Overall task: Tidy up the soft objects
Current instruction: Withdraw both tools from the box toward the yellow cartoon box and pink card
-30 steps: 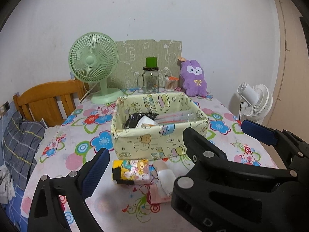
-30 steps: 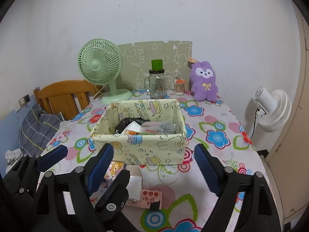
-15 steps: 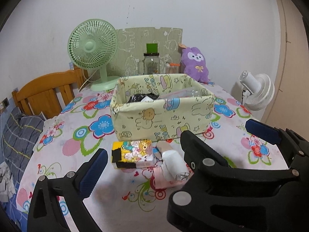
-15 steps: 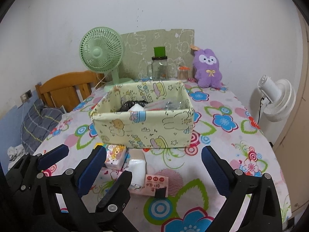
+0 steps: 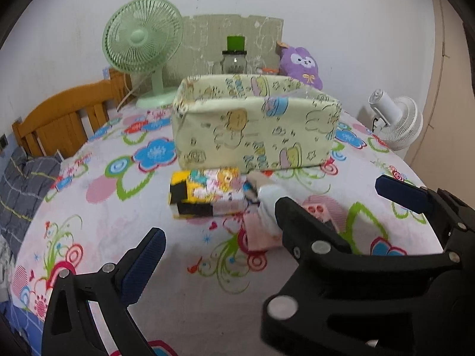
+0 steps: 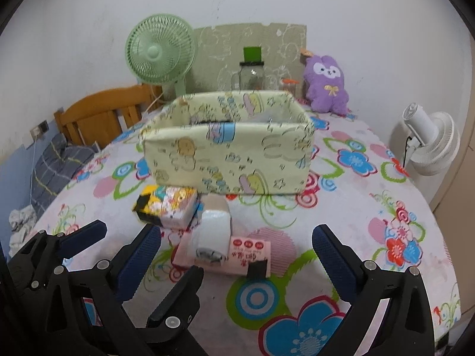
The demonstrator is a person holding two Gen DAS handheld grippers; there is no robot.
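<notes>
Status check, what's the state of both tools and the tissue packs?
Both tools open, empty: left, right. Three packs on cloth before fabric bin. Path unobstructed.

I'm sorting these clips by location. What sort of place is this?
Most likely a room in a home: a table under a flowered cloth, a purple plush toy by the wall, and a wooden chair alongside.

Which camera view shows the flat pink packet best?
The right wrist view shows the pink packet best: its printed top lies open between the right tongs, with a white pack over one end. In the left wrist view the right tongs' finger covers most of it.
</notes>
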